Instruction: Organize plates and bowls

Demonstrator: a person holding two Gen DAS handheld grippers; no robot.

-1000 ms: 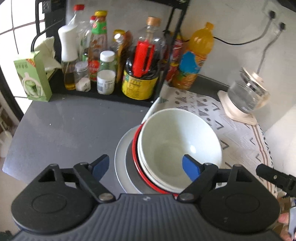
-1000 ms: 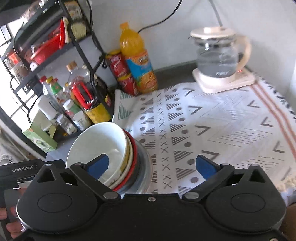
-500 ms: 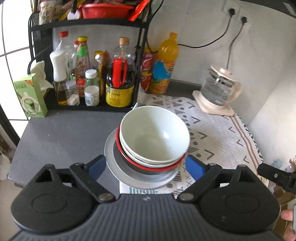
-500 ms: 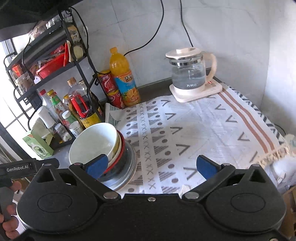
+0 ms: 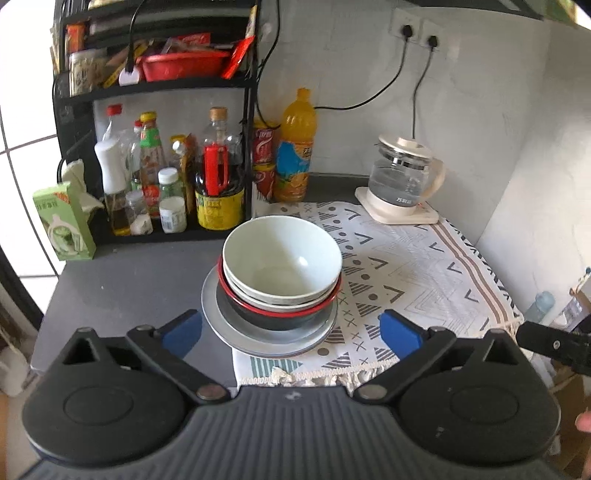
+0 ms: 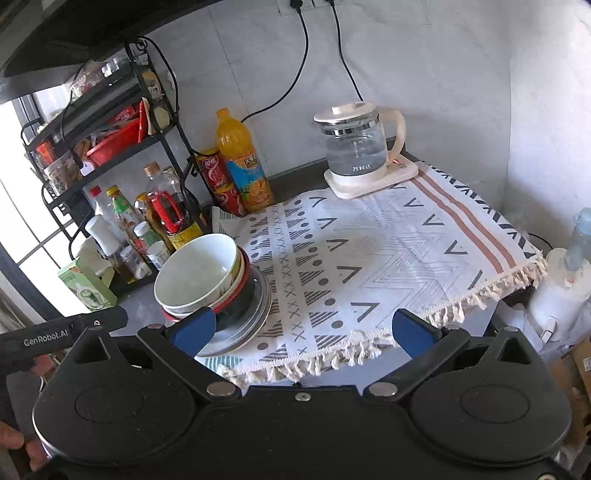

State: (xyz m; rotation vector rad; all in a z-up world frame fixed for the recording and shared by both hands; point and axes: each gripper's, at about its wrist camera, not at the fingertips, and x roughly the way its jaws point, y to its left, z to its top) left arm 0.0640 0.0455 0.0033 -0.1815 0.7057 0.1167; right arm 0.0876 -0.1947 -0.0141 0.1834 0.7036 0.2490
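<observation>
In the left wrist view, a dark grey counter (image 5: 122, 280) is seen in a corner of white walls, with a patterned cloth (image 5: 413, 266) laid over its right part. A stack of bowls (image 5: 282, 266) is set on a grey plate (image 5: 221, 314) at the cloth's left edge, half on the bare counter; the top bowl is pale, and a red-rimmed one is nested lower. The left gripper (image 5: 291, 332) is held wide apart and empty, just near of the stack. A black rack (image 5: 248, 96) of bottles is placed far left, with a green carton (image 5: 62, 221) beside it, an orange drink bottle (image 5: 295, 147) to its right and a glass kettle (image 5: 402, 177) far right. Two plugs (image 5: 419, 35) are fitted in wall sockets.

In the right wrist view, the right gripper (image 6: 301, 330) is likewise spread wide, with nothing between its blue pads (image 6: 413, 332), near of the cloth's fringe (image 6: 369, 343). The stack is seen left of the cloth. "GenRobot.AI" is printed on the other gripper's body (image 6: 46, 338) at the left edge. The kettle's lettering is too small to be read.
</observation>
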